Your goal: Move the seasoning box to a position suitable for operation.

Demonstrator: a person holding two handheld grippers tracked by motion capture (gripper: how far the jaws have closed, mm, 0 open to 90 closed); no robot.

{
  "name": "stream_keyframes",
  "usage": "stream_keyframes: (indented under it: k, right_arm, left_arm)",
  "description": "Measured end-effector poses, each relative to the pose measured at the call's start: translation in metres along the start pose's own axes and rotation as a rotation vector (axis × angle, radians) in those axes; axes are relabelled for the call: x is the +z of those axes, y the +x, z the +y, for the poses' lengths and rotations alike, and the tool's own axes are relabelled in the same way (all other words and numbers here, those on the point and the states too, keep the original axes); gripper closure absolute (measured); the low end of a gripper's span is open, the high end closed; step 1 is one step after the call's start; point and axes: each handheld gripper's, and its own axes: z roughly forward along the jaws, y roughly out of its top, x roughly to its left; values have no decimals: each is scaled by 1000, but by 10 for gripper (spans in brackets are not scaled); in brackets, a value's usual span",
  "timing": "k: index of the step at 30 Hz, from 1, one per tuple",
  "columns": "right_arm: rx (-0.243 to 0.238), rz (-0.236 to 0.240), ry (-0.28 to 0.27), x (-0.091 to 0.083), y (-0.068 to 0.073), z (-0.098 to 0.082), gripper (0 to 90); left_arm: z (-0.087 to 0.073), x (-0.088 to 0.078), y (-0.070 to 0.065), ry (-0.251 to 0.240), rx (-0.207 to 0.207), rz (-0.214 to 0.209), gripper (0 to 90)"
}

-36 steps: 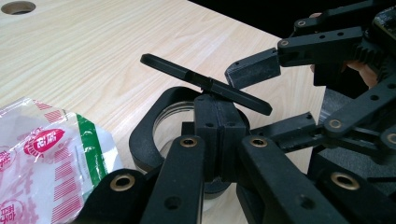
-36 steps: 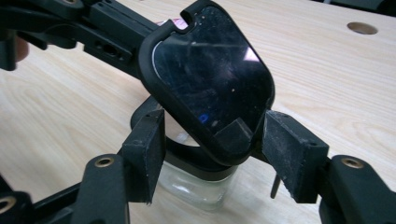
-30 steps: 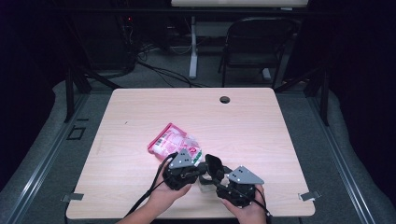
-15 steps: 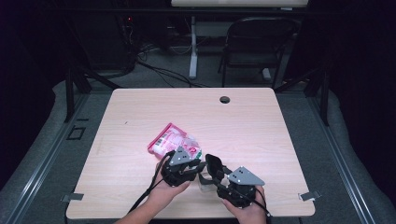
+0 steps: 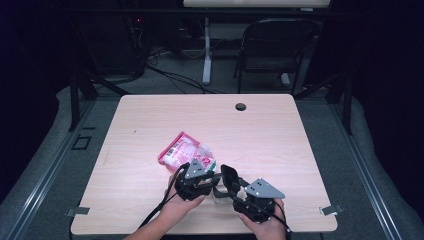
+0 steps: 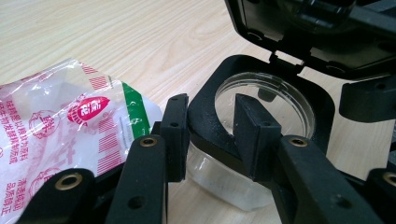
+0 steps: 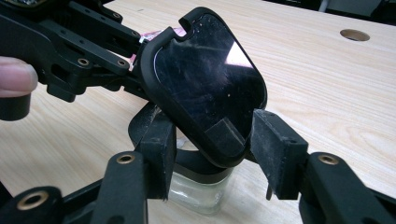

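A small clear container (image 7: 196,189) with a black collar (image 6: 205,93) stands near the table's front edge, its hinged black lid (image 7: 205,79) tilted up and open. My left gripper (image 6: 212,133) straddles the collar's rim, one finger outside and one inside the mouth. Its jaws have just been opening, and the pads stand off the rim. My right gripper (image 7: 212,149) flanks the container below the lid. Its jaws have just been closing, and the pads sit against the collar. In the high view the left gripper (image 5: 212,181) and right gripper (image 5: 225,189) meet at the container (image 5: 218,196).
A pink, white and green plastic pouch (image 5: 185,150) lies just behind the left gripper, and it also sits beside the container (image 6: 70,126). A round cable hole (image 5: 240,106) is at the table's far edge. A chair (image 5: 272,45) stands beyond the table.
The left gripper has shifted slightly by the container. The lid stays raised and the right hand has kept still.
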Motion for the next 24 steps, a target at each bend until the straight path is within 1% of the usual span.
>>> stream_keyframes:
  k: [4,9,11,13,15,19,20,22,23,24]
  right_arm:
    - [14,9,-3,-2,-2,0,534]
    - [17,14,-2,-4,-5,-1,575]
    - [26,19,-6,-5,-6,-2,598]
    - [28,20,-3,-6,-8,-2,610]
    - [50,27,-11,-8,-11,-3,641]
    - [74,40,-15,-12,-17,-4,702]
    - [74,40,-15,-12,-17,-4,702]
    - [94,44,-11,-14,-21,-6,730]
    - [94,44,-11,-14,-21,-6,730]
    - [112,50,-11,-16,-24,-7,743]
  left_arm:
    - [0,0,0,-2,0,-2,669]
    - [-1,0,0,-7,-3,-3,673]
    - [-1,0,0,-7,-3,-2,675]
    - [-1,0,-1,-8,-1,3,675]
    - [-1,0,-1,-10,-2,4,675]
    - [-2,1,-1,-16,-2,7,675]
    - [-2,1,-1,-16,-2,7,675]
    - [-2,1,-2,-19,-5,6,675]
    - [-2,1,-2,-19,-5,6,675]
    - [-2,1,-2,-19,-6,5,674]
